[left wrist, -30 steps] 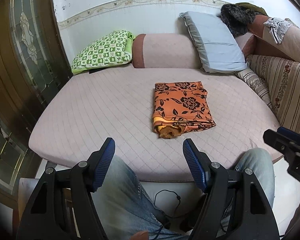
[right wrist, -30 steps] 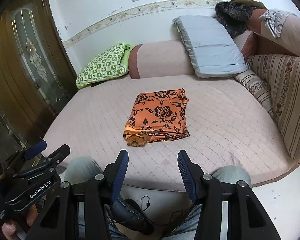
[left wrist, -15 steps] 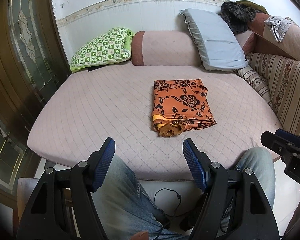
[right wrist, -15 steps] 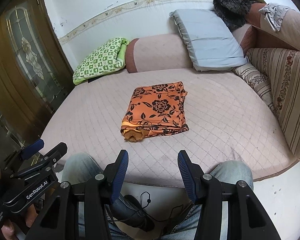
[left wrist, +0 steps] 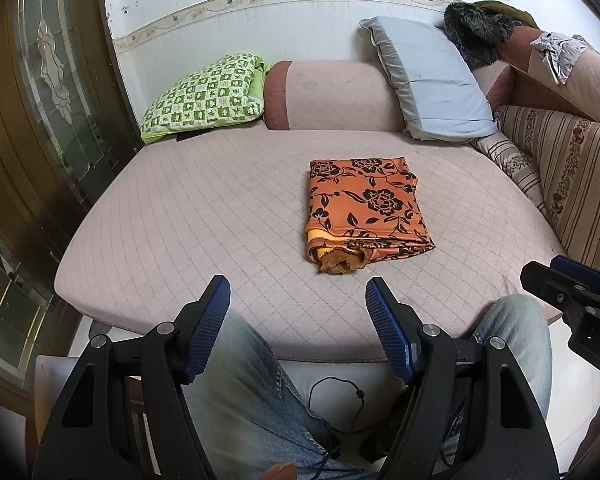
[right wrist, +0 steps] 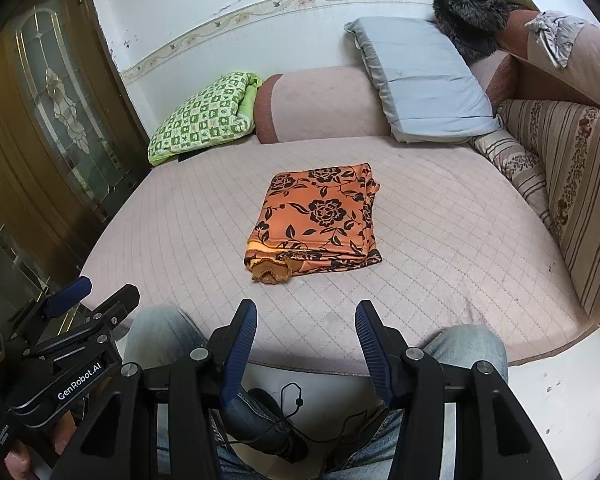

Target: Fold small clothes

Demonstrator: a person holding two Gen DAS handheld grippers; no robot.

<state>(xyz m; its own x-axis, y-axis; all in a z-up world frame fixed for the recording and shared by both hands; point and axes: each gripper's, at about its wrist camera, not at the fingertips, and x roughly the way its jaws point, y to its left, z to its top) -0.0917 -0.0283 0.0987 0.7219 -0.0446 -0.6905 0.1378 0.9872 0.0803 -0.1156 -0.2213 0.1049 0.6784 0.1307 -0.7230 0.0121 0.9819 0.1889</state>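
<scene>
orange floral cloth (left wrist: 364,208) folded on bed (left wrist: 204,216), long axis near-far | ahead of both claws, well apart | left claw (left wrist: 298,300), right claw (right wrist: 306,322) open, empty

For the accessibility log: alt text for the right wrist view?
A folded orange floral cloth lies on a pink quilted mattress, beyond the open, empty right gripper. The person's jeans-clad knees sit below.
</scene>
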